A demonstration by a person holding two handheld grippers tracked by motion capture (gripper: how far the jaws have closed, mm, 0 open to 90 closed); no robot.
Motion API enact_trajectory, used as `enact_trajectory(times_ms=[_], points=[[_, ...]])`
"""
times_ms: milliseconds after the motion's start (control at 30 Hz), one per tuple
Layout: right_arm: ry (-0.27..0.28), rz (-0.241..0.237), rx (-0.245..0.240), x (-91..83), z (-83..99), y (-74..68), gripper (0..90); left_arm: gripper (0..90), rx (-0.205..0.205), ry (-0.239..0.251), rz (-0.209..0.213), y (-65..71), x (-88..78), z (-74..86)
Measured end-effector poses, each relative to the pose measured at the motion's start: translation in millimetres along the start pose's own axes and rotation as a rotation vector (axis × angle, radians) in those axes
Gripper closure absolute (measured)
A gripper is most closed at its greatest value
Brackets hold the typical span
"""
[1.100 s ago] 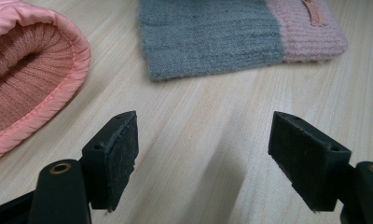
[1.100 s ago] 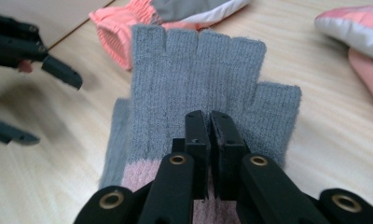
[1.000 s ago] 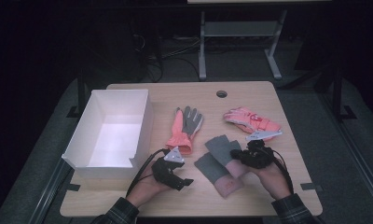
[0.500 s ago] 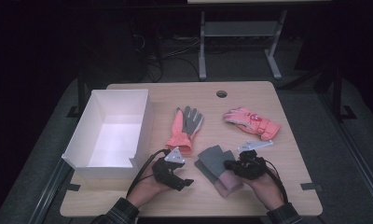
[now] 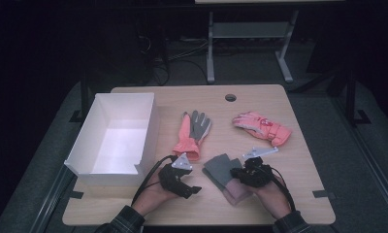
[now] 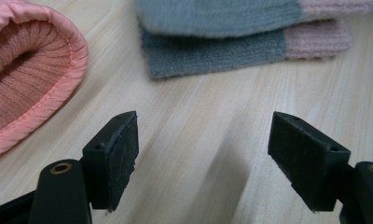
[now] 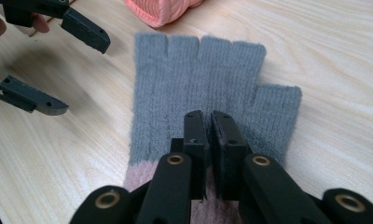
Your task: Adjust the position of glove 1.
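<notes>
Pinching the grey knit glove near its pink cuff, I am holding my right gripper with its jaws pressed almost together on a small fold of the fabric; the glove is lying flat on the table near the front edge, stacked on what looks like its twin, whose grey and pink edge is showing beneath it; my left gripper is hovering just beside it with jaws spread wide over bare wood, gripping nothing. To do this well, I judge that I am needing to keep the pinch on the top layer only, lift slowly so the lower glove is staying put, and bring the left jaws in to steady it if it is dragging. Compared with a second ago, my right hand is sitting nearer the front edge and the grey glove is lying closer to me, while the coral glove, the pink padded glove and the white box are resting where they were.
</notes>
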State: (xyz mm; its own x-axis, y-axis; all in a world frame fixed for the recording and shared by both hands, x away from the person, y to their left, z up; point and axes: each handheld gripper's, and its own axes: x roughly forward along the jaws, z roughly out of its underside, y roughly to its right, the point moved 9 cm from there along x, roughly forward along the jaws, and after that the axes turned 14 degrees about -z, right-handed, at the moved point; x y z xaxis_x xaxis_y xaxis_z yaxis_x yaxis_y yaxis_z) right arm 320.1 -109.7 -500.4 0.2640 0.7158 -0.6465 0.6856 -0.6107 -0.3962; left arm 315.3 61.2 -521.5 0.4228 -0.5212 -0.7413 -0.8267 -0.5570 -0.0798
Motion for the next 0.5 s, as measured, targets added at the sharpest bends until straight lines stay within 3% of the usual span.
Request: enact_trajectory(times_ms=[233, 333, 367, 433, 500], points=[[-0.003, -0.016, -0.005, 2.8, 0.3, -3.3, 81.7, 24.5, 0.003, -0.003, 0.002, 0.4, 0.1, 0.1], [0.000, -0.019, -0.003, 2.6, -0.1, -3.3, 75.9, 24.7, 0.013, -0.009, 0.001, -0.4, -0.5, 0.5], [0.004, -0.023, -0.008, 1.7, -0.7, -3.6, 74.0, 25.3, -0.002, -0.002, 0.005, 0.9, -0.4, -0.4], [0.021, -0.022, -0.020, -2.3, -3.1, -3.6, 71.3, 28.2, 0.008, -0.003, 0.003, -0.2, -1.8, -0.4], [0.038, -0.011, -0.042, -8.9, -5.6, -2.2, 72.3, 33.3, -0.018, 0.006, 0.011, 0.3, -3.5, -1.8]])
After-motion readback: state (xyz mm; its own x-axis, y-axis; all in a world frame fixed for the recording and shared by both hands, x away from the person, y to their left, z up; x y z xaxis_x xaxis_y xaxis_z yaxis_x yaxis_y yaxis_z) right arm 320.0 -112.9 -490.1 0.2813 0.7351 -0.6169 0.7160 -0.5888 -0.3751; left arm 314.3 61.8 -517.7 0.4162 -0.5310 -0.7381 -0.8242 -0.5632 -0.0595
